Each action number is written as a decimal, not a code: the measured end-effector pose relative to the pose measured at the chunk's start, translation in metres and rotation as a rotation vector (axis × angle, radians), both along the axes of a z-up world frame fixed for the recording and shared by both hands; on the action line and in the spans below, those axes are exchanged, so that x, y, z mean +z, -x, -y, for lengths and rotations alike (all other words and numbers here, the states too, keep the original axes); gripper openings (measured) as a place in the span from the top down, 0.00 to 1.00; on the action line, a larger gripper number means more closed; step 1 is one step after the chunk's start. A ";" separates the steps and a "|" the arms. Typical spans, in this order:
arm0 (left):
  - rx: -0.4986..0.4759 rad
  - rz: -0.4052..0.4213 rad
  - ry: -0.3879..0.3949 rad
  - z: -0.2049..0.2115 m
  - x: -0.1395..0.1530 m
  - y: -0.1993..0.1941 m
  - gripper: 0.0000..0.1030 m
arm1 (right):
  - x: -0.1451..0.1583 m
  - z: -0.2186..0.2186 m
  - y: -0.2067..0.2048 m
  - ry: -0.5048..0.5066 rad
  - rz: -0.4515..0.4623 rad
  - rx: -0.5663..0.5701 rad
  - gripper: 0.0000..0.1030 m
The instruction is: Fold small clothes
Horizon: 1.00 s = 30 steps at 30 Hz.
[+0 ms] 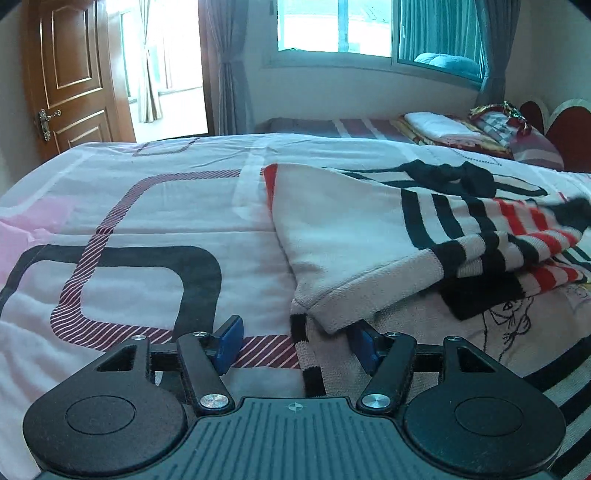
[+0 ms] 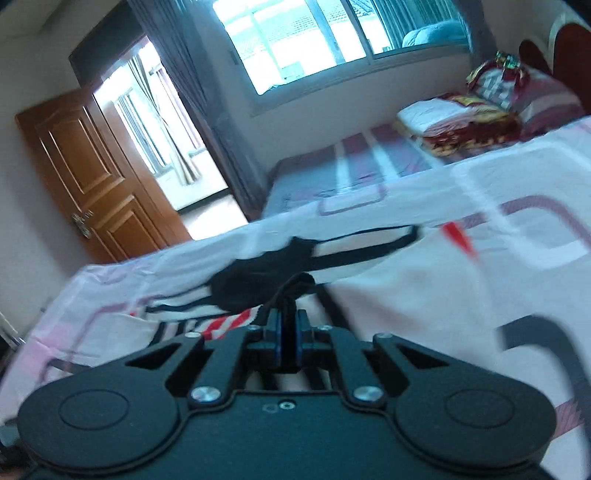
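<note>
**Sweater on bed: left jaws open at hem corner, right clamped on dark fabric**

Landmark = the sweater [image 1: 351, 236], a small pale pink knit with black and red stripes, lying on the bedspread [image 1: 147, 221].

- Sweater: one panel is folded over itself; the plain pink side faces up, the striped part runs off to the right in the left wrist view. A line-drawn cartoon print [image 1: 509, 317] shows on the layer beneath the fold.
- Left gripper [image 1: 297, 345]: jaws stand well apart, nothing pinched. It sits at the sweater's near hem edge. The folded corner of the sweater hangs over the right blue pad [image 1: 365, 349] and partly hides it; can't tell if they touch. The left pad [image 1: 229, 341] is off the sweater, over bare bedspread.
- Right gripper [image 2: 288, 325]: jaws closed almost fully, with a bunch of black fabric [image 2: 291, 291] squeezed between the pads. It looks like the sweater's dark trim, but the frame is motion-blurred, so can't confirm which part. Red-striped knit [image 2: 229, 323] lies just left of the fingers.
- Beyond the sweater: a second bed [image 1: 351, 127] with folded bedding, under a window [image 1: 332, 29].
</note>
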<state>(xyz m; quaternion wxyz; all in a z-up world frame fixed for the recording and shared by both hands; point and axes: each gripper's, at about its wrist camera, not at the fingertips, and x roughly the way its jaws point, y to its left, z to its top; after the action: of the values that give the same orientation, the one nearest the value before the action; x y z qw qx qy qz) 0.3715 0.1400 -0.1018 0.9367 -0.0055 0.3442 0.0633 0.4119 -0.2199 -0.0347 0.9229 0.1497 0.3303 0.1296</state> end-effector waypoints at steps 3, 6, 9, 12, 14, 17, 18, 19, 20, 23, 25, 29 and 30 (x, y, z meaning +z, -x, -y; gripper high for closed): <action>-0.026 0.032 -0.049 0.007 0.006 0.000 0.38 | -0.013 0.009 -0.003 -0.025 -0.050 0.010 0.93; -0.026 -0.007 -0.062 0.001 0.001 -0.006 0.38 | -0.016 0.009 0.000 -0.020 -0.045 -0.003 0.93; -0.036 -0.016 -0.013 -0.012 -0.002 -0.002 0.38 | -0.018 0.013 -0.001 -0.014 -0.032 -0.020 0.93; -0.047 -0.018 0.006 -0.018 -0.003 -0.001 0.38 | -0.028 0.010 0.001 0.018 -0.061 -0.014 0.93; -0.052 -0.023 -0.001 -0.017 -0.003 -0.001 0.38 | -0.034 0.010 0.001 0.026 -0.076 -0.016 0.93; -0.055 -0.030 -0.005 -0.018 -0.001 0.000 0.38 | -0.036 0.009 0.003 0.041 -0.076 -0.018 0.93; -0.065 -0.039 -0.009 -0.018 0.002 0.004 0.38 | -0.036 0.010 0.001 0.048 -0.080 -0.021 0.94; -0.069 -0.028 -0.016 -0.019 0.009 0.011 0.38 | -0.036 0.012 0.000 0.045 -0.091 -0.021 0.94; -0.071 0.021 -0.004 -0.021 0.019 0.022 0.38 | -0.033 0.015 0.001 0.040 -0.099 -0.023 0.92; -0.081 0.149 0.172 -0.023 0.049 0.033 0.38 | -0.011 0.022 0.015 0.005 -0.021 0.037 0.73; -0.112 0.151 0.160 -0.001 0.054 0.013 0.38 | -0.005 0.011 0.016 -0.003 -0.004 0.084 0.75; -0.164 0.053 0.143 0.037 0.035 -0.025 0.38 | -0.009 -0.041 0.015 0.102 0.036 0.195 0.76; -0.166 -0.006 0.096 0.044 0.022 -0.030 0.38 | -0.012 -0.050 0.015 0.138 0.035 0.204 0.79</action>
<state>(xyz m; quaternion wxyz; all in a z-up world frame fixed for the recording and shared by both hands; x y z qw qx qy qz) 0.4016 0.0958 -0.0800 0.9364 -0.0218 0.3487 -0.0313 0.3965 -0.1700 -0.0471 0.9187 0.0493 0.3356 0.2024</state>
